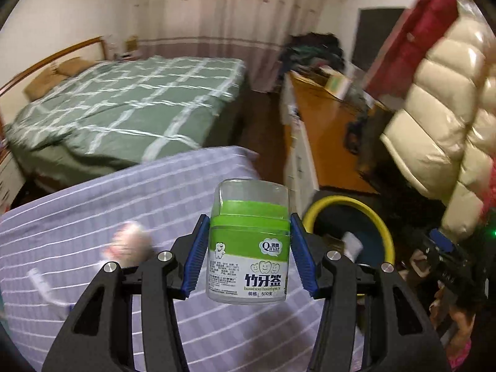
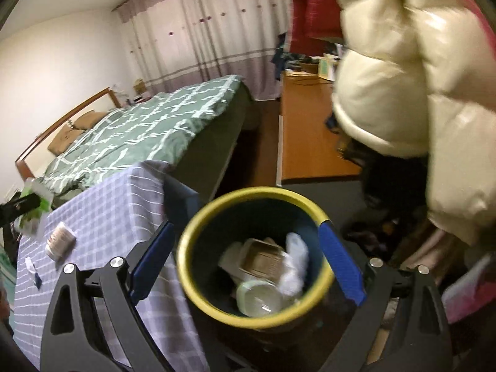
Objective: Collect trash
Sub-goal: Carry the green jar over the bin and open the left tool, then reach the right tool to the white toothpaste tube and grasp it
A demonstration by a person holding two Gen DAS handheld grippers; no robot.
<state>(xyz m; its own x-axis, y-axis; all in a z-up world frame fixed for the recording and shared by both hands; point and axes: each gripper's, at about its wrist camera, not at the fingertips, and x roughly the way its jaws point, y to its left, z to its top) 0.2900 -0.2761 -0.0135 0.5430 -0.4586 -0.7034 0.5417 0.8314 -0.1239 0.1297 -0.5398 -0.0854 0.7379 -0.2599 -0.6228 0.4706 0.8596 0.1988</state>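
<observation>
My left gripper (image 1: 249,254) is shut on a green-and-clear toothpick jar (image 1: 249,245) and holds it above the purple checked tablecloth (image 1: 108,201). The dark bin with a yellow rim (image 1: 372,214) stands to the right of the table. In the right wrist view my right gripper (image 2: 248,266) is open and empty, directly above the bin (image 2: 198,226), which holds a clear lid, a paper box and crumpled white tissue (image 2: 294,263). A round cotton-swab box (image 2: 60,241) and a small wrapper (image 2: 32,266) lie on the table. The left gripper with the jar shows at far left (image 2: 31,207).
A bed with a green plaid cover (image 1: 124,108) is behind the table. A wooden desk (image 1: 325,114) with clutter runs along the right. A cream puffer jacket (image 2: 418,77) hangs close at right. Dark floor surrounds the bin.
</observation>
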